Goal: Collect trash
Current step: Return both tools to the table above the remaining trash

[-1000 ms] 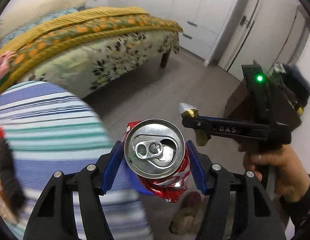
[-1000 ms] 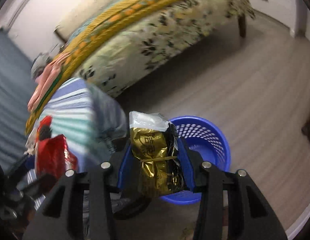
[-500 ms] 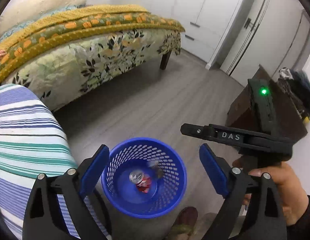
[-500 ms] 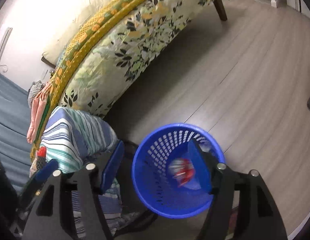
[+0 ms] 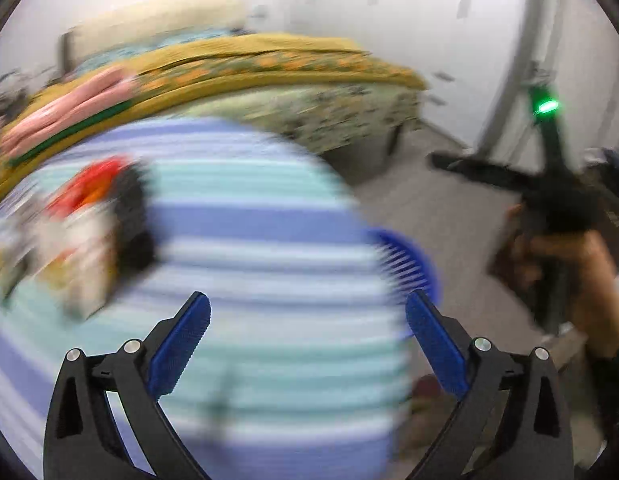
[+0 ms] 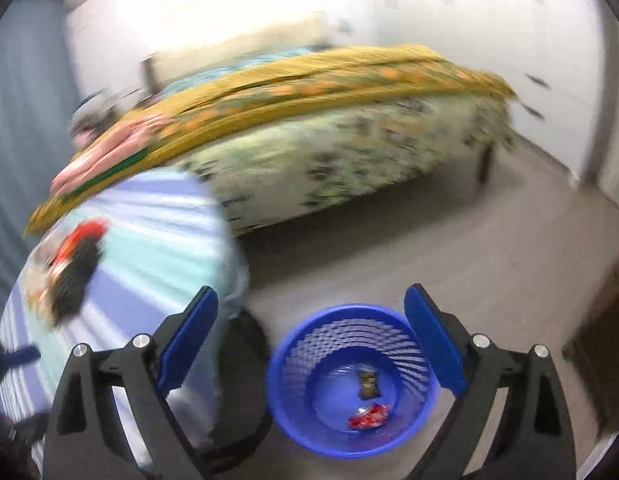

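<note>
Both grippers are empty with their jaws opening wide: the left gripper hangs over a striped cloth on a round surface, and the right gripper hangs just above the blue bin on the floor beside the bed. In the bin lie a crushed red can and a dark gold wrapper, apart from each other on the bottom. More trash sits on the striped cloth at the left, a blurred heap of red, white and black that looks like snack packets; the blur hides what each piece is. Judging by its look, it is light, soft and crinkly, likely slippery film that folds under pressure instead of resisting. A pinch across the middle of a packet, where it bunches thick, should hold better than a grip on a thin edge. A loose hold could let it slide out on the way to the bin.
</note>
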